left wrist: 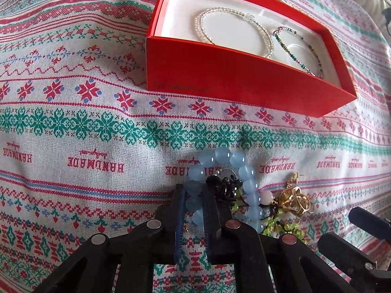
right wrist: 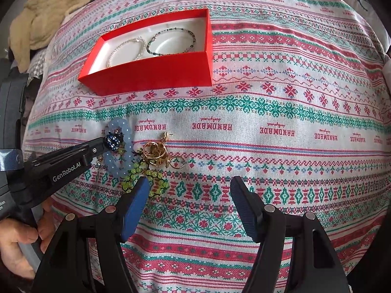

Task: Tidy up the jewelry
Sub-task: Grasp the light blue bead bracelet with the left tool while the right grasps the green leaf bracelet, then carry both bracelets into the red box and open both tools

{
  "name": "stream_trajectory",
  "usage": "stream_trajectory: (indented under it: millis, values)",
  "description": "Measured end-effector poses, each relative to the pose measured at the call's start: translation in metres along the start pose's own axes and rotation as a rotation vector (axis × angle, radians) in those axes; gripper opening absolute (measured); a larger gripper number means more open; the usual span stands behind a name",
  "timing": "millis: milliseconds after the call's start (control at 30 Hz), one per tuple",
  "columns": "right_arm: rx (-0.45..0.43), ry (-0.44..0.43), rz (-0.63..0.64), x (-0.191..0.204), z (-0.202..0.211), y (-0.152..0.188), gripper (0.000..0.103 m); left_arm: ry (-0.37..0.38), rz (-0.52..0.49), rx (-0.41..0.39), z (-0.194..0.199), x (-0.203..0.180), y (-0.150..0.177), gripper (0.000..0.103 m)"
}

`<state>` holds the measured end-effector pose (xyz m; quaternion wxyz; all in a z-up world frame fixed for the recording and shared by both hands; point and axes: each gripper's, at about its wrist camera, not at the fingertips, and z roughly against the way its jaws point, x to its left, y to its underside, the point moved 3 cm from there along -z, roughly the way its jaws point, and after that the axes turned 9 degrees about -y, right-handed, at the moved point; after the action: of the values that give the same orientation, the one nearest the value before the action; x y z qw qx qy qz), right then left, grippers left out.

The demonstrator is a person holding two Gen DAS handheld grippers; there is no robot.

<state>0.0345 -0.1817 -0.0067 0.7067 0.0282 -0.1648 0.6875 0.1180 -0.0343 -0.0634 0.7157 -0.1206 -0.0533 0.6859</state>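
Note:
A red box (left wrist: pixel 234 78) (right wrist: pixel 156 73) with a white lining holds a clear bead bracelet (left wrist: pixel 232 31) (right wrist: pixel 127 50) and a dark green bead bracelet (left wrist: pixel 298 48) (right wrist: pixel 171 41). On the cloth lies a pile: a pale blue bead bracelet (left wrist: pixel 246 173) (right wrist: pixel 119 144), a dark sparkly piece (left wrist: pixel 224 188) (right wrist: pixel 113 142), a green bead piece (left wrist: pixel 281 227) (right wrist: pixel 144 178) and gold jewelry (left wrist: pixel 293 200) (right wrist: pixel 156 152). My left gripper (left wrist: pixel 193 190) (right wrist: pixel 107 144) is shut on the blue bracelet's near side. My right gripper (right wrist: pixel 189 185) is open and empty, just right of the pile.
A patterned embroidered cloth (right wrist: pixel 268 127) covers the whole surface. A beige blanket (right wrist: pixel 46 12) lies beyond its far left edge. A hand (right wrist: pixel 17 244) holds the left gripper's handle.

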Motion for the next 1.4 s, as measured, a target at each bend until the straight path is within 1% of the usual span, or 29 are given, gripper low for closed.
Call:
stream_trajectory:
  millis: [167,333,500,600,633,667,733,800,833,867,900,967,1133,1400]
  values:
    - [0.017,-0.023,-0.008,0.003,-0.005,0.0,0.071,0.028,-0.001,-0.048,0.02,0.003,0.0,0.008]
    - [0.051,-0.04,-0.02,0.011,-0.018,0.0,0.071,0.056,-0.008,-0.096,0.043,0.008,0.003,0.008]
    - [0.055,-0.036,-0.064,0.008,-0.027,-0.001,0.068,0.079,-0.01,-0.115,0.056,0.016,0.007,0.008]
    - [0.046,-0.024,-0.075,0.007,-0.03,-0.004,0.062,0.083,-0.012,-0.117,0.06,0.021,0.012,0.008]
    - [0.042,-0.016,-0.07,0.007,-0.03,-0.003,0.056,0.083,-0.012,-0.118,0.06,0.022,0.012,0.008]
    - [0.04,-0.01,-0.061,0.007,-0.031,-0.002,0.052,0.082,-0.012,-0.12,0.061,0.024,0.013,0.008]
    - [0.041,0.01,-0.029,0.012,-0.033,-0.004,0.047,0.079,-0.012,-0.126,0.065,0.028,0.015,0.008]
    - [0.045,0.015,0.015,0.018,-0.037,-0.004,0.039,0.077,-0.011,-0.133,0.069,0.03,0.016,0.008]
    - [0.052,0.007,0.025,0.019,-0.039,-0.003,0.028,0.078,-0.01,-0.136,0.07,0.031,0.016,0.008]
    - [0.066,-0.004,0.026,0.019,-0.041,-0.002,0.013,0.081,-0.01,-0.138,0.071,0.032,0.017,0.008]
    - [0.074,-0.013,0.025,0.019,-0.043,-0.002,0.01,0.083,-0.009,-0.139,0.073,0.032,0.017,0.008]
    - [0.073,-0.028,0.021,0.018,-0.043,-0.002,0.008,0.088,-0.009,-0.142,0.076,0.033,0.018,0.008]
    - [0.049,-0.097,0.004,0.016,-0.026,-0.001,0.007,0.104,-0.025,-0.171,0.092,0.033,0.019,0.008]
    - [-0.033,-0.189,0.016,0.027,0.01,-0.003,0.006,0.118,-0.031,-0.209,0.109,0.031,0.022,0.008]
